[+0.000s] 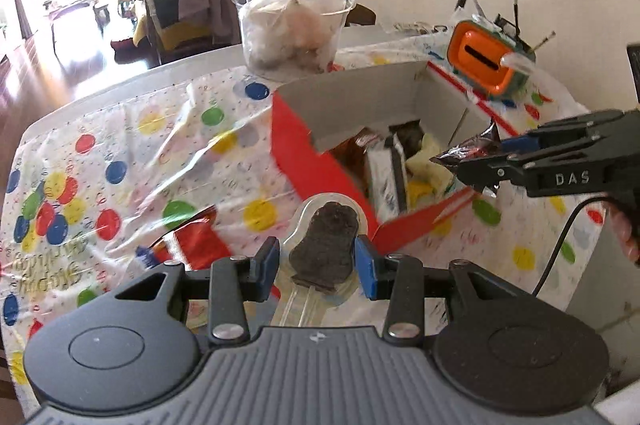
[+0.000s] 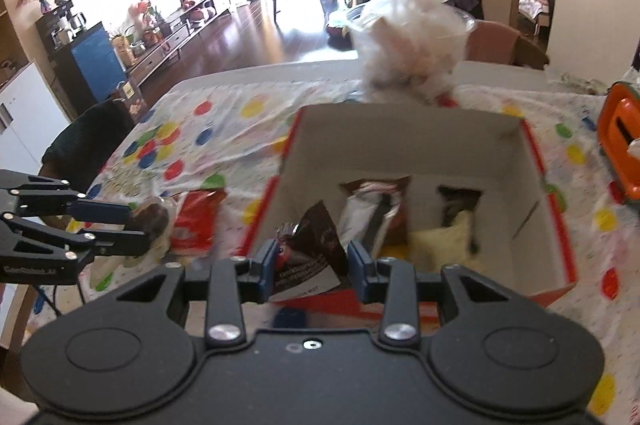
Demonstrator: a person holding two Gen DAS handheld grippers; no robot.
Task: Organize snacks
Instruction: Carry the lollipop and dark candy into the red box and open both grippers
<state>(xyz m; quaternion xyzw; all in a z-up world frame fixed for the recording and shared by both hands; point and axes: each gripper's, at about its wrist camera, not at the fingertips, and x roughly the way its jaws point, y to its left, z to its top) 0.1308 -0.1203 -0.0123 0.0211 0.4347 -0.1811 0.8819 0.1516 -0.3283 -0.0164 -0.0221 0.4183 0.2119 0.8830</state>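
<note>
The dark cookie in a clear wrapper (image 1: 324, 249) sits pinched between the blue pads of the left claw (image 1: 318, 267), held above the table (image 1: 120, 145) at 6 o'clock in the left wrist view, just short of the red and white box (image 1: 304, 161). The dark brown snack packet (image 2: 316, 245) is pinched by the right claw (image 2: 314, 267), tilted, over the box's near edge; small white print runs along its lower edge but is too blurred to read. Both claws point steeply down. In the left view the right claw enters from 3 o'clock, with "DAS" in white on its side. Inside the box stand more wrapped snacks (image 2: 376, 213). A red packet (image 2: 196, 221) lies on the dotted tablecloth (image 1: 100, 153) at 9 o'clock from the box.
</note>
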